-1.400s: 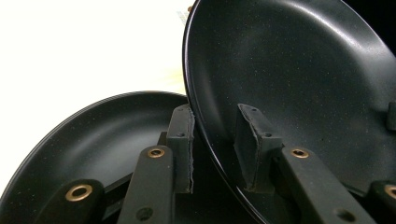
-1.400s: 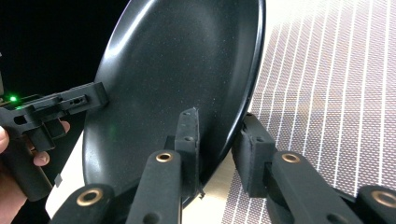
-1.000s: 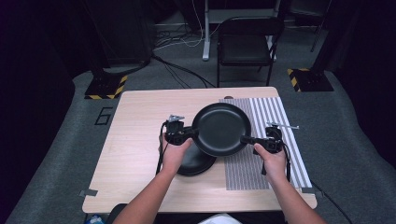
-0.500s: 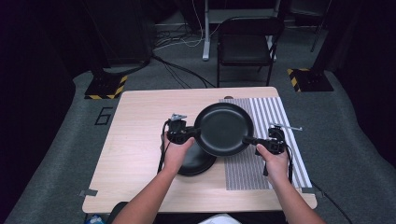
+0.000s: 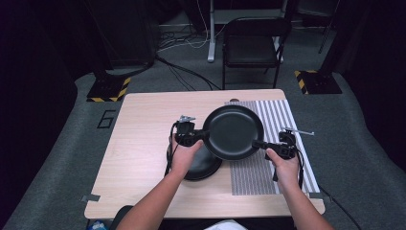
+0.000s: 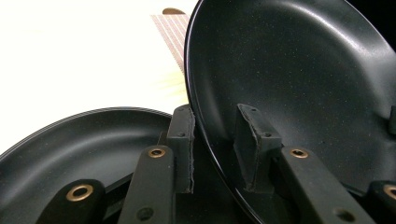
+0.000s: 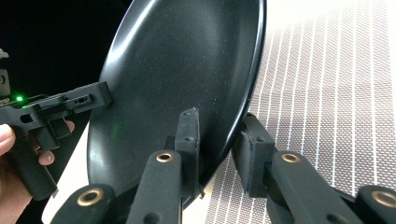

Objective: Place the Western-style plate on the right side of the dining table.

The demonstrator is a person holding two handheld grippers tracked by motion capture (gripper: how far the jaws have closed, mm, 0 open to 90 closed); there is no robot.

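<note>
Both hand-held grippers — left (image 5: 200, 136), right (image 5: 262, 143) — pinch the upper pan's (image 5: 233, 132) rim, carrying it; next, lower it level onto the striped mat (image 5: 282, 120) toward the tabletop's right edge.

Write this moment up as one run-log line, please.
pan: lifted, rim clamped both sides | left gripper: shut on pan | right gripper: shut on pan | second pan: on table below | mat: under right side

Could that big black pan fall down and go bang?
It could. The upper pan is held up in the air only by thin bites on its rim: the left gripper pinches one side, the right gripper the opposite side. If either bite slips, the pan may tip and drop. A second pan sits on the table right underneath, so a fall would likely clang onto it. It also reaches over the striped mat, which it might knock askew.
</note>
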